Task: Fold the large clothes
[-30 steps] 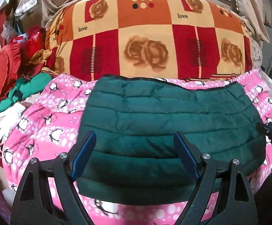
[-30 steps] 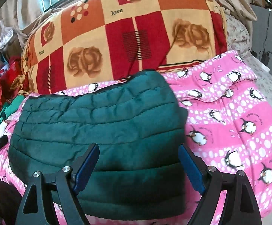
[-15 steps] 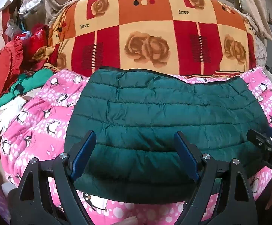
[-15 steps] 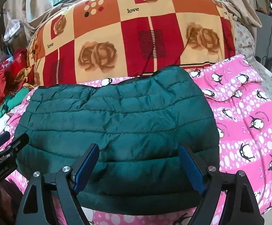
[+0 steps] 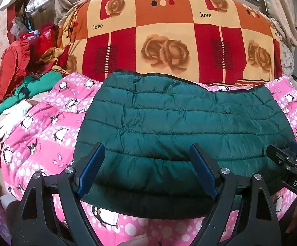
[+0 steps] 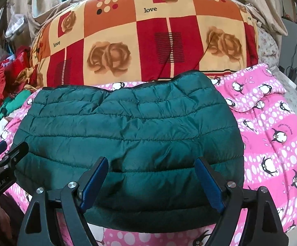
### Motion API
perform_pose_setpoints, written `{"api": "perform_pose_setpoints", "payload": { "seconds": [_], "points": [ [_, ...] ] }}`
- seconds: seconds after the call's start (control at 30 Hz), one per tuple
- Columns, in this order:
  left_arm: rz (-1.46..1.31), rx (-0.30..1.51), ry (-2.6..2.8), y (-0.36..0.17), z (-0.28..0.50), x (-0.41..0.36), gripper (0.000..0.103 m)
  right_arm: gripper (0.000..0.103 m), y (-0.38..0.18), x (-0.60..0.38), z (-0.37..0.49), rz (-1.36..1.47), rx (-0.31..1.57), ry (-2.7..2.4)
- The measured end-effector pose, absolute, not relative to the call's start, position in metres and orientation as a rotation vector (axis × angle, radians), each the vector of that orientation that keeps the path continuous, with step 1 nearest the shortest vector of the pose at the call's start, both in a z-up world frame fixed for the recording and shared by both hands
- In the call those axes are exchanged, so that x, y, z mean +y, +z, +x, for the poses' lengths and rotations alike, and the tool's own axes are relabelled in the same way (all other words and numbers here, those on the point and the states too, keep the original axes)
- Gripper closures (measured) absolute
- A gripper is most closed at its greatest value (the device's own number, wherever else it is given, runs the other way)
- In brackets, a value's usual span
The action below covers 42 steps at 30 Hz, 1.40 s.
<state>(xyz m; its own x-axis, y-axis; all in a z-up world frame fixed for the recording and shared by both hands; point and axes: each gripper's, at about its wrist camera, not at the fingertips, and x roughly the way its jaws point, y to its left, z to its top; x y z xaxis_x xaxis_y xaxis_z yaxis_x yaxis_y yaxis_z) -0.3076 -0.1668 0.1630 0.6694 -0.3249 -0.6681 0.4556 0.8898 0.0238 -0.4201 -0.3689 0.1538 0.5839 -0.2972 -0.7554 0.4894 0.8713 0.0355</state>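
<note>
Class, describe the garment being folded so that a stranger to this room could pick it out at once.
Find the big rose-patterned quilt printed with "love", heaped at the back of the bed. In front of it spreads a pink penguin blanket, and on that lies the dark green quilted puffer jacket. Its plain shiny fabric with stitched horizontal ribs sets it apart from the printed bedding around it.

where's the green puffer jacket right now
The green puffer jacket lies centred in both wrist views on the pink penguin blanket, just before the rose-patterned quilt.
</note>
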Motion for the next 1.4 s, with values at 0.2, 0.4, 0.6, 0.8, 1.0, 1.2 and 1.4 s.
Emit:
{"api": "perform_pose_setpoints", "payload": {
  "seconds": [0.2, 0.4, 0.6, 0.8, 1.0, 1.2, 1.4],
  "points": [
    [0.188, 0.72, -0.449, 0.1616, -0.3083, -0.1671, 0.018, 0.019, 0.1538, -0.3655, -0.4191, 0.239, 0.832, -0.47],
    [0.176, 0.731, -0.453, 0.1606, -0.3072, -0.1668, 0.018, 0.019, 0.1554, -0.3636, -0.4182, 0.231, 0.831, -0.472],
    [0.167, 0.735, -0.456, 0.1605, -0.3065, -0.166, 0.018, 0.018, 0.1556, -0.3636, -0.4175, 0.243, 0.832, -0.468],
    [0.164, 0.74, -0.463, 0.1595, -0.3071, -0.1663, 0.018, 0.018, 0.1549, -0.3627, -0.417, 0.246, 0.833, -0.465],
    [0.165, 0.741, -0.463, 0.1593, -0.3069, -0.1661, 0.018, 0.018, 0.1535, -0.363, -0.416, 0.251, 0.839, -0.462],
    [0.165, 0.747, -0.462, 0.1569, -0.3064, -0.1667, 0.018, 0.018, 0.1515, -0.3648, -0.4154, 0.261, 0.843, -0.461],
    [0.165, 0.746, -0.462, 0.1564, -0.3063, -0.1669, 0.018, 0.018, 0.1501, -0.3648, -0.4144, 0.261, 0.847, -0.458]
  ]
}}
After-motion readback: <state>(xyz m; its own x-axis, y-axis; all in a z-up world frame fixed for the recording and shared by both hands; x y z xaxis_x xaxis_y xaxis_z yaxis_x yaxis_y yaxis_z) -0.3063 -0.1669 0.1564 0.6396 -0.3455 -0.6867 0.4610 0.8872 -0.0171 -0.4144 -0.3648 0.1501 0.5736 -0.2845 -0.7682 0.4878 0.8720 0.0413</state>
